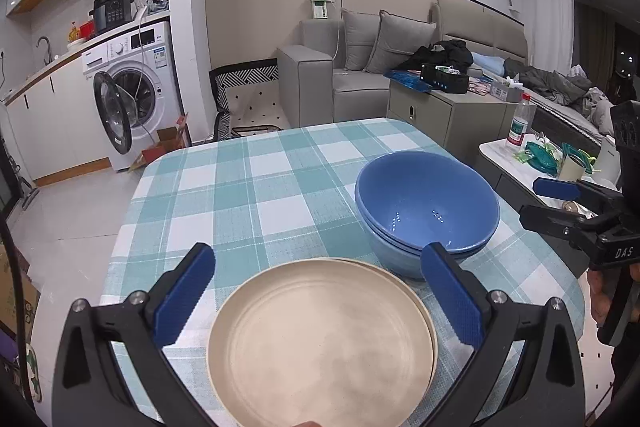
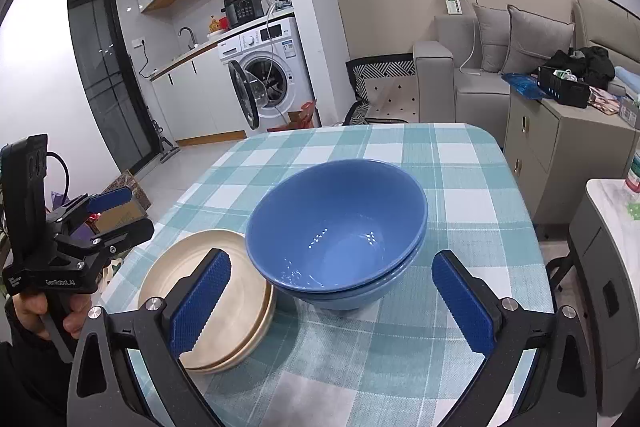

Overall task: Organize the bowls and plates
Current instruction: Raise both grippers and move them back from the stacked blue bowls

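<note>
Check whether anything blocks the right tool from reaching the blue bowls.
Nothing visible does. The right tool is open, facing the stacked blue bowls with only bare checked tablecloth between. The beige plates sit beside the bowls, toward its left finger.

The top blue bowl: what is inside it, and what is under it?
The top blue bowl holds nothing but light reflections. It is nested in a second blue bowl, of which only the rim and outer wall show. The tablecloth below the stack is covered.
</note>
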Tool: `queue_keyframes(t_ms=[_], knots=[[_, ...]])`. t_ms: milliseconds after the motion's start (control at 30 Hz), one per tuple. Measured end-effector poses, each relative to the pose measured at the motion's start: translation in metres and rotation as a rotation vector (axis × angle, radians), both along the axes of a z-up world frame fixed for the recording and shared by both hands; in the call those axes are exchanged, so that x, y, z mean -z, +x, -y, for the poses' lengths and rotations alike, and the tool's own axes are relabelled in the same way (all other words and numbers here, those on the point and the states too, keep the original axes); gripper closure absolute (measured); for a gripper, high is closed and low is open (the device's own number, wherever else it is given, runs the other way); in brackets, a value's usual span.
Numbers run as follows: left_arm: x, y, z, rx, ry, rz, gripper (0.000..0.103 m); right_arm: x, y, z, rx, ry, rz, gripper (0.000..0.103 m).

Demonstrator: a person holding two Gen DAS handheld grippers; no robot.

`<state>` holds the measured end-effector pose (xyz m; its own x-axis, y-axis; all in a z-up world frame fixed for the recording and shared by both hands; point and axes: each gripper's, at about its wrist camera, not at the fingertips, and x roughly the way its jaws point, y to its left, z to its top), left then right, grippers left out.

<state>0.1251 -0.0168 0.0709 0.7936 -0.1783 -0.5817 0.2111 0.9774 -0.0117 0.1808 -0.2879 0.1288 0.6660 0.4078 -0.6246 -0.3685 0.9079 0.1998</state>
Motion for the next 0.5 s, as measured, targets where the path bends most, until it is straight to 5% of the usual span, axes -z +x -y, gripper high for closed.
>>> queue_keyframes(t_ms=[500], knots=[[0.01, 0.034, 0.019, 0.028, -0.025, -0.059, 0.0, 0.01, 0.024, 0.011, 0.013, 0.014, -0.053, 0.001]])
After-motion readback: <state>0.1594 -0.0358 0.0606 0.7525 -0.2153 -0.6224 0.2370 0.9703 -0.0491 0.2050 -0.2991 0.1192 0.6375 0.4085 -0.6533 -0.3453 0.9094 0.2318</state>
